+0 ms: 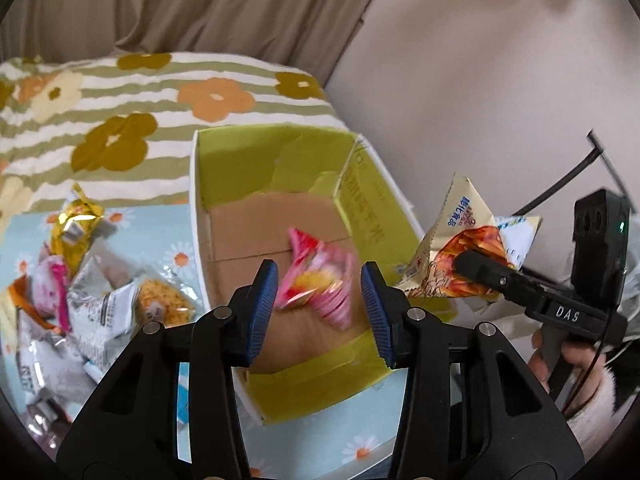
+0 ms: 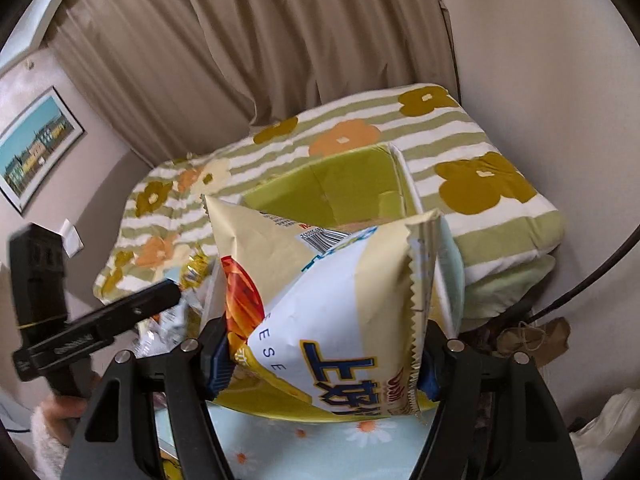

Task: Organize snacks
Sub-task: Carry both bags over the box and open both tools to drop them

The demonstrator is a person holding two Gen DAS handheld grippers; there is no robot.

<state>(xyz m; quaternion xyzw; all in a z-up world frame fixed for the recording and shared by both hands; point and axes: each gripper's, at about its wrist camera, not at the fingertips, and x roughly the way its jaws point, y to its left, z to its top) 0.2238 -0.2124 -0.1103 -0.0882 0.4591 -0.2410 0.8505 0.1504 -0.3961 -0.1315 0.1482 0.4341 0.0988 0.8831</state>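
The left gripper (image 1: 320, 308) is spread above the box (image 1: 224, 364), a blurred pink packet (image 1: 320, 288) between its fingers; the right gripper (image 2: 322, 364) pinches a cheese snack bag (image 2: 344, 320) at lower centre.

Pink packet (image 1: 316, 280) in box (image 1: 280, 152) was motion-blurred, print unreadable. Chip bag (image 2: 332, 320) hid most of box interior in right wrist view.

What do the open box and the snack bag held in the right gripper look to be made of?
Box: cardboard, likely; bare brown floor with a flap seam, walls faced in matte lime-green paper, white edges.
Snack bag, clamped in the right gripper: thin printed plastic or foil film, apparently; slight sheen, creases, zigzag-cut sealed edge.
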